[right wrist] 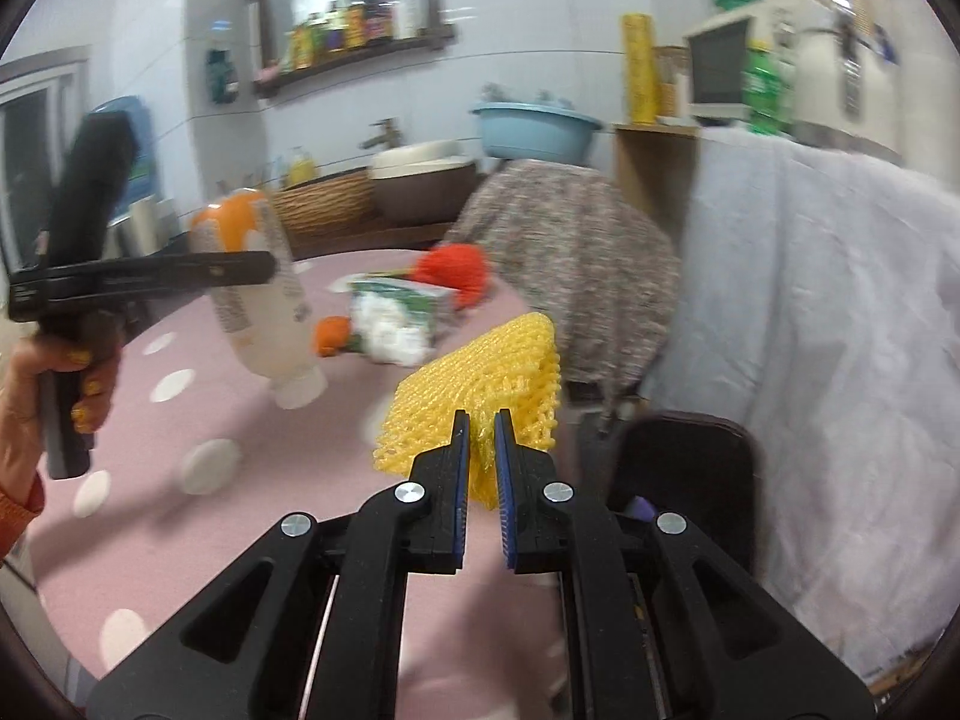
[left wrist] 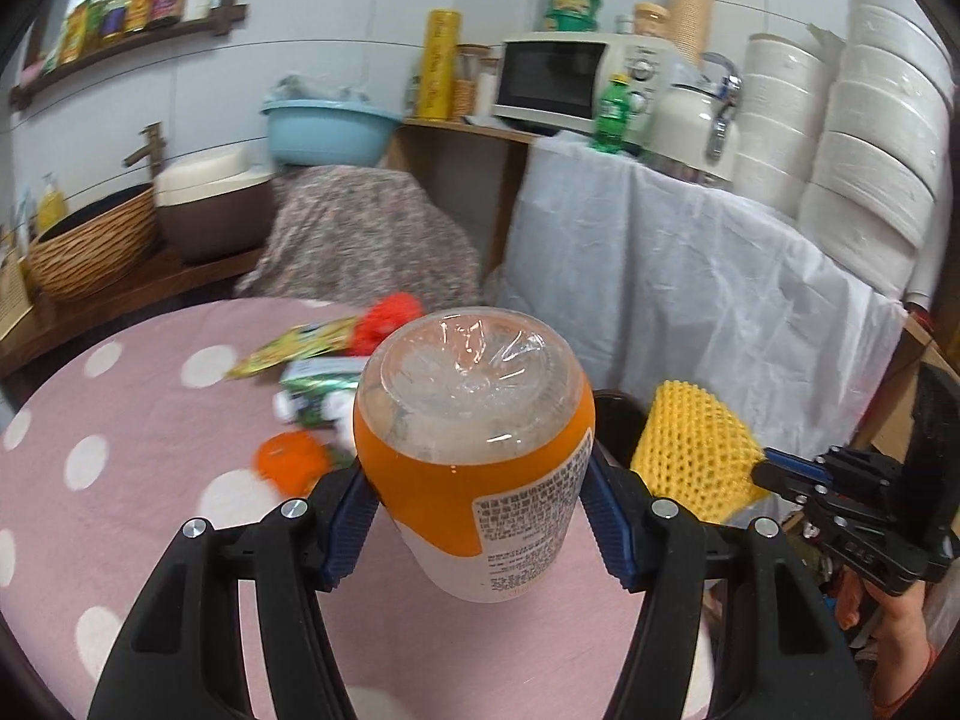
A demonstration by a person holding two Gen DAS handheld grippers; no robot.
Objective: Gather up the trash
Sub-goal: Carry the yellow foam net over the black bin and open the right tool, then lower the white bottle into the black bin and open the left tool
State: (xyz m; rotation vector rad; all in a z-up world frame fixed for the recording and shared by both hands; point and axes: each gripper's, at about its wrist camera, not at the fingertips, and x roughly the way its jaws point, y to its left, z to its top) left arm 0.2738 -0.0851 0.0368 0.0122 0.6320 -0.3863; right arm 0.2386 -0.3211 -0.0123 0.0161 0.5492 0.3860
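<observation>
- Left wrist view: your left tongs (left wrist: pixel 477 504) are opened wide around a plastic bottle (left wrist: pixel 474 450), both blue pads pressed to its sides. The bottle is held off the pink dotted surface (left wrist: pixel 120 480) with its clear base toward the camera.
- Right wrist view: your right tongs (right wrist: pixel 480 450) are nearly closed, pinching the edge of a yellow foam net (right wrist: pixel 480 372), which sticks out beyond the tips. The same bottle (right wrist: pixel 252 282) shows at left, tilted, white cap pointing down.
- A dark bin (right wrist: pixel 684 456) stands just beside the surface, to the right of and below the net; its opening is not visible.
- More trash lies further back on the surface: a green-and-white wrapper (right wrist: pixel 396 312), a small orange piece (right wrist: pixel 333 333) and a red net (right wrist: pixel 456 273).
- To do this step well, I would carry each item fully over the bin before loosening the grip.
- The net is light and springy; judging by the shallow pinch, it could slip, so keep the squeeze firm.
- The bottle looks smooth and round; keep the pads level so it does not twist out.
- Release one side at a time to avoid the tongs colliding.
</observation>
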